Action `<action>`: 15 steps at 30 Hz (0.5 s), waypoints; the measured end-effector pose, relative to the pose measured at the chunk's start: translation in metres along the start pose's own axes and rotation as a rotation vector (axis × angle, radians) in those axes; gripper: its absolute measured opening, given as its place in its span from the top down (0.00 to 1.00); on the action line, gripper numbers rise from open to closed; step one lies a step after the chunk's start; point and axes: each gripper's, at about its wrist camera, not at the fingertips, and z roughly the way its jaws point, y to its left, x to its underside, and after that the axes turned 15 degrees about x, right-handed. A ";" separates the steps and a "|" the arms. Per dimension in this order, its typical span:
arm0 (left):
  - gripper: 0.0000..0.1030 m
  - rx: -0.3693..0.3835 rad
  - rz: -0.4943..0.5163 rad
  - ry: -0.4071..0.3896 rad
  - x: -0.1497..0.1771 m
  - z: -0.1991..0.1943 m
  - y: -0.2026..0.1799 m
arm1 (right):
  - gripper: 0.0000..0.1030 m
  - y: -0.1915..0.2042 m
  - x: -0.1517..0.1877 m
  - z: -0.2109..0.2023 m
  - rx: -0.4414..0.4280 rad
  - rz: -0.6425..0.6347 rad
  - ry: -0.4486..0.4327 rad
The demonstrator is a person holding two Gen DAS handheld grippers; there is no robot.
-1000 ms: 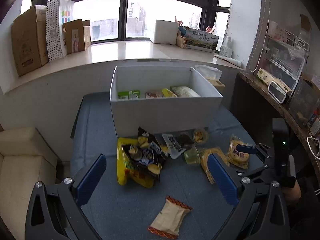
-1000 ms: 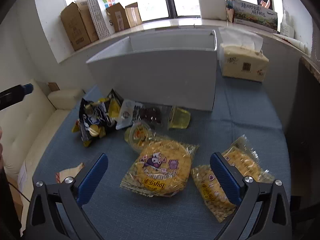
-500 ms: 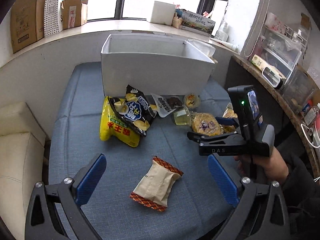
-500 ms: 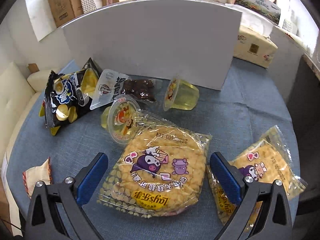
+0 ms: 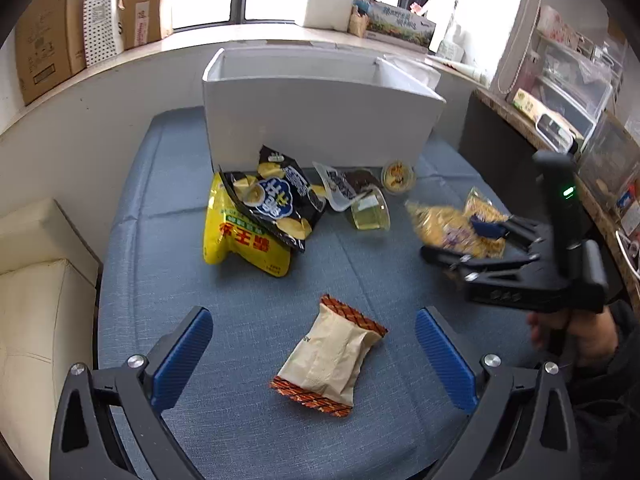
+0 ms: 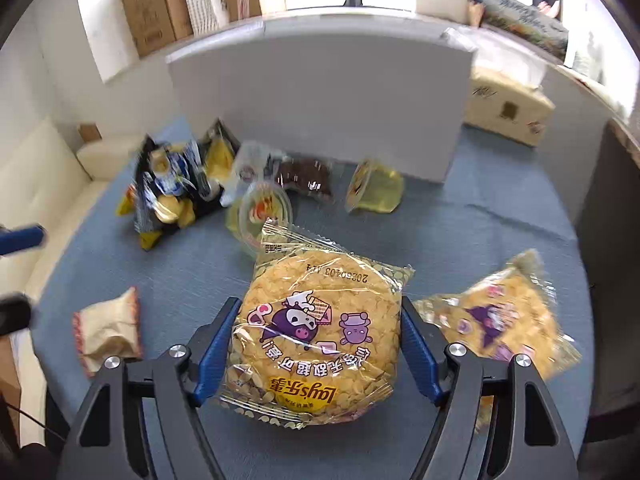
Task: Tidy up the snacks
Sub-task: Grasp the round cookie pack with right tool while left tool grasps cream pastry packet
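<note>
Currently pinching round cracker packet (image 6: pixel 316 336) edgewise in right gripper (image 6: pixel 320 344); advise light squeeze, level carry to far white box (image 6: pixel 320 92); left gripper (image 5: pixel 314 356) spread, idle above beige packet (image 5: pixel 330 356).

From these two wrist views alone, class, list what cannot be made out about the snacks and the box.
- Inside of the white box: both views; its front wall hides the contents.
- Text on the black chip bag: right wrist view, motion blur.
- Lower part of the second corn cake pack: right wrist view; the right gripper, shut on the round corn cake pack, covers it.
</note>
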 end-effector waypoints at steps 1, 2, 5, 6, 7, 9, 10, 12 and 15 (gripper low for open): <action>0.00 0.007 0.010 0.018 0.001 0.004 -0.001 | 0.23 -0.005 0.001 -0.007 -0.006 0.020 -0.014; 0.00 0.015 0.025 0.037 0.002 0.009 -0.001 | 0.23 -0.009 0.002 -0.015 -0.016 0.039 -0.024; 0.00 0.001 0.079 0.093 0.009 0.026 -0.005 | 0.23 -0.023 0.005 -0.033 -0.041 0.071 -0.056; 0.00 0.000 0.088 0.111 0.011 0.031 -0.005 | 0.23 -0.026 0.004 -0.038 -0.041 0.073 -0.065; 0.00 -0.003 0.094 0.129 0.012 0.037 -0.004 | 0.23 -0.028 0.006 -0.043 -0.041 0.074 -0.072; 0.00 -0.014 0.115 0.161 0.015 0.047 -0.003 | 0.23 -0.027 0.008 -0.049 -0.045 0.075 -0.080; 0.00 -0.021 0.127 0.175 0.015 0.051 -0.003 | 0.23 -0.027 0.010 -0.051 -0.048 0.076 -0.082; 0.00 -0.013 0.141 0.200 0.016 0.057 -0.001 | 0.23 -0.027 0.010 -0.051 -0.053 0.081 -0.081; 0.00 0.009 0.139 0.237 0.016 0.066 0.003 | 0.23 -0.028 0.012 -0.051 -0.060 0.087 -0.073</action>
